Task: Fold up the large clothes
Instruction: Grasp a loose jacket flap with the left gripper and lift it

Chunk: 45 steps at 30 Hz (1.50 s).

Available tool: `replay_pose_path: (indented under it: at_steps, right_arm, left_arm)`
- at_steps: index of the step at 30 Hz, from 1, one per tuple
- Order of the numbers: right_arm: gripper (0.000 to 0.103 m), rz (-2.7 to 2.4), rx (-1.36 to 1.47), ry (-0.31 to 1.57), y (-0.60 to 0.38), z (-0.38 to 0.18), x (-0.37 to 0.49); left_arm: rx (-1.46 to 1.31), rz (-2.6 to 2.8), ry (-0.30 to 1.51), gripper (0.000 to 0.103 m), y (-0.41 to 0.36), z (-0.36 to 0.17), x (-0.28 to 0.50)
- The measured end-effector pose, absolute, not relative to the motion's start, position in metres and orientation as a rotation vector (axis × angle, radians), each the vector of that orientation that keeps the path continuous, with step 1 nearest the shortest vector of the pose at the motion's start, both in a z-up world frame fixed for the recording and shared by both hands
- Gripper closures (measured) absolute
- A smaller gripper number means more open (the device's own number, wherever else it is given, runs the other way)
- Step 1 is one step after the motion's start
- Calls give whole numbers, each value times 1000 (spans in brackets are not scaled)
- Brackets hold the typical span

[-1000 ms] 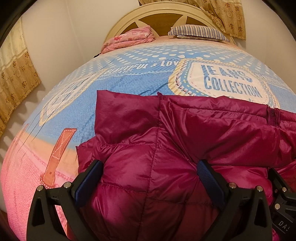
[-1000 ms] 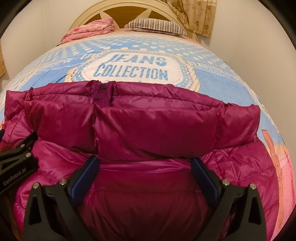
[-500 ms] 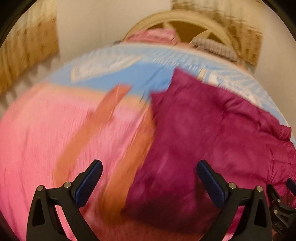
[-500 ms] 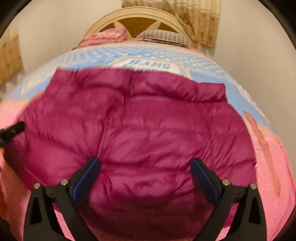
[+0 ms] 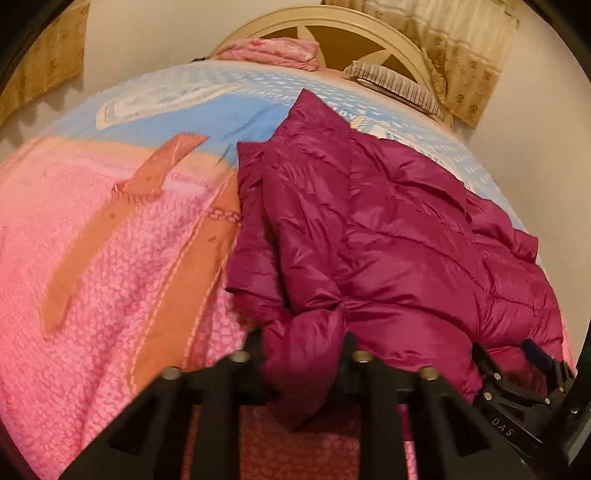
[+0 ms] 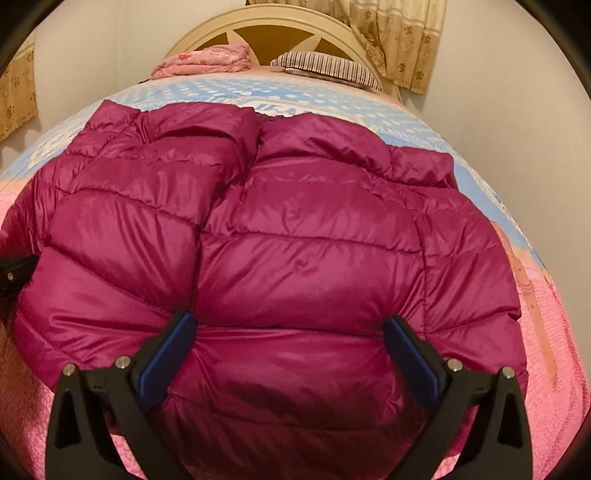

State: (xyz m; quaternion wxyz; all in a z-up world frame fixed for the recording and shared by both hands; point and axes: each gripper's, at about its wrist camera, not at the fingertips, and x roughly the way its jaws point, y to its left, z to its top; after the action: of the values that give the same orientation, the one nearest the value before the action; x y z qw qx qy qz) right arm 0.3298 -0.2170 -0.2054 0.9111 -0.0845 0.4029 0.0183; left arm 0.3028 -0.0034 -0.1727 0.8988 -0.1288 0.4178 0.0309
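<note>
A magenta quilted down jacket (image 6: 295, 240) lies spread on the bed, collar toward the headboard. In the left wrist view the jacket (image 5: 388, 240) fills the right half. My left gripper (image 5: 303, 350) is at its near left corner, and its jaws are closing with a bunched fold of the jacket pinched between them. My right gripper (image 6: 291, 347) stands wide open over the jacket's near hem, blue pads (image 6: 166, 354) apart, with the puffy fabric bulging between them but not pressed. The right gripper's black body (image 5: 524, 373) also shows at the lower right of the left view.
The bedspread (image 5: 92, 258) is pink near me and blue with white print farther away. A folded pink blanket (image 6: 207, 61) and a striped pillow (image 6: 328, 66) lie by the cream headboard (image 6: 295, 26). Walls and curtains flank the bed.
My left gripper swung to the jacket's left edge and its open jaws came together on a fold there. The right gripper drew back toward the near hem and stayed open.
</note>
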Motion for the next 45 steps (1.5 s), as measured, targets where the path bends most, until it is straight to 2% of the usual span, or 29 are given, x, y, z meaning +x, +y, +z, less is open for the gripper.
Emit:
replay_pose_path:
  at_steps: [3,11,18,23,29,36,41,45]
  right_arm:
    - [0,17,-174,839,-212,-205,330]
    - [0,78,-168,837,-154,-200,310]
    - [1,275,-183,816,-97,-189,291]
    - [0,311,-155,766,-152,-151,274]
    - [0,92,-78,763,-271,-137,288]
    - [0,-113,37,833,-382,-162,295]
    - [0,-136,88,860,-402,-177,291]
    - [0,-118,88,879,-402,-188,292]
  left_arm:
    - [-237,75,825,95,-1,-157,292]
    - [-202,111,705,96,40,-104,254]
    - [-43,173,588,96,66,-62,223]
    - [63,150,525,96,37,-46,222]
    - [232,17,424,96,-59,-27,226]
    - [386,-122,447,96,-161,-65,246]
    - [444,-222,540,96,-206,-124,261]
    - [474,-279,551,95,-218,-144,252]
